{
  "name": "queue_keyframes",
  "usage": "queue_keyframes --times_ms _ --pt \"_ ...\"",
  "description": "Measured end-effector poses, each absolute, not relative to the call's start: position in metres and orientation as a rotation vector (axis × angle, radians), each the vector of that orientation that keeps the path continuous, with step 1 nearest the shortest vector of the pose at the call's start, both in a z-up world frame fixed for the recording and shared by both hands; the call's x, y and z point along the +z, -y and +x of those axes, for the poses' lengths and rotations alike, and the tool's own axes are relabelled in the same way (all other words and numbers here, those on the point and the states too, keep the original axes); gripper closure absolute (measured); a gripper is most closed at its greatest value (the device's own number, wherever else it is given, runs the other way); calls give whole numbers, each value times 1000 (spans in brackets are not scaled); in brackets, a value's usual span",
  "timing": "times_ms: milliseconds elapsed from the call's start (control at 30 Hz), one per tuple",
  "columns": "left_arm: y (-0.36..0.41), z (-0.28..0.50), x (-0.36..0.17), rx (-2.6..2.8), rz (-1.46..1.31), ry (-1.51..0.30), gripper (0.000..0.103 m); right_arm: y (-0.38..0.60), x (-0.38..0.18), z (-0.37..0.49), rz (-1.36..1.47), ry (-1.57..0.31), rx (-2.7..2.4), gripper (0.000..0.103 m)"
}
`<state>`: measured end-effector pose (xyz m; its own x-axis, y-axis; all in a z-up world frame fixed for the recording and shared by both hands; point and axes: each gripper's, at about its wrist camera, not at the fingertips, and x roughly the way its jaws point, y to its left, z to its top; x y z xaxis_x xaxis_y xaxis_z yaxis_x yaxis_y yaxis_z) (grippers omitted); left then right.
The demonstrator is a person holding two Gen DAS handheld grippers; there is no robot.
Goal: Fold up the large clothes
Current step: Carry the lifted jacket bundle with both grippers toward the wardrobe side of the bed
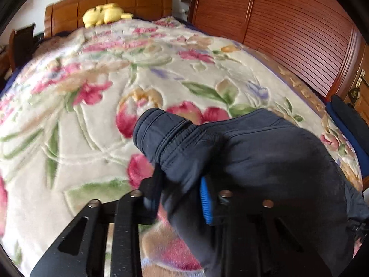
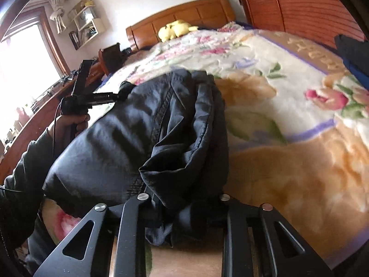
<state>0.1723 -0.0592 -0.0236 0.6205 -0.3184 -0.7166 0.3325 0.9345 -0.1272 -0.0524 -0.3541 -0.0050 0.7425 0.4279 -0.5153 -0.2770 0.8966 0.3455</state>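
Left wrist view: the left gripper [image 1: 178, 192] has its jaws clenched on a bunched part of the dark padded jacket [image 1: 265, 152], close to the elastic cuff [image 1: 161, 133] of a sleeve that sticks up just beyond the grip. One blue pad [image 1: 206, 202] shows pressed against the fabric. The rest of the jacket trails off to the right of the cuff, lying on the floral blanket [image 1: 92, 120] that covers the bed. Well beyond the cuff, at the wooden headboard [image 1: 108, 7], sits a yellow plush toy [image 1: 103, 13]. Judging by the loose, rumpled cloth, folding is at an early stage: no flat, squared fold is visible, and the sleeve seems only to have been picked up.

Right wrist view: the right gripper [image 2: 184, 210] is also clamped on the jacket [image 2: 129, 133], its jaws pinching a gathered edge of the shiny dark fabric. The jacket humps up between this gripper and the left gripper [image 2: 108, 97], held in the person's hand [image 2: 71, 122] on the far left side of the jacket. So both ends are gripped and the garment hangs or rests in a heap over the blanket [image 2: 288, 120]. What looks left: spreading it flat, bringing the sleeves in, and doubling the body over.

Containers: none lies on the bed near the jacket. Wall shelves [image 2: 88, 26] hang far behind it by the window, holding small things too blurred to name. A second dark item [image 2: 352, 50] lies at the blanket's far right edge.
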Motion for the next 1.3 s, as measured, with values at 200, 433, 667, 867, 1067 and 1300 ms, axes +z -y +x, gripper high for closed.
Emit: queue_keyframes --times_ms 200,433,667,867,1067,1300 --pt "67 143 22 -372 52 -731 81 364 31 -65 207 -483 415 85" --pt "112 107 83 -387 118 -595 83 397 65 -73 161 -374 379 86" --pt "202 101 158 -478 146 -489 83 476 128 -99 63 -259 233 86" --pt "321 97 219 -597 175 -395 83 573 179 -142 -4 -169 34 86" --pt "456 98 244 -724 185 -384 83 667 196 -169 -50 -194 -167 86" --pt "562 107 177 -819 270 -559 81 760 146 -165 33 -350 -307 86"
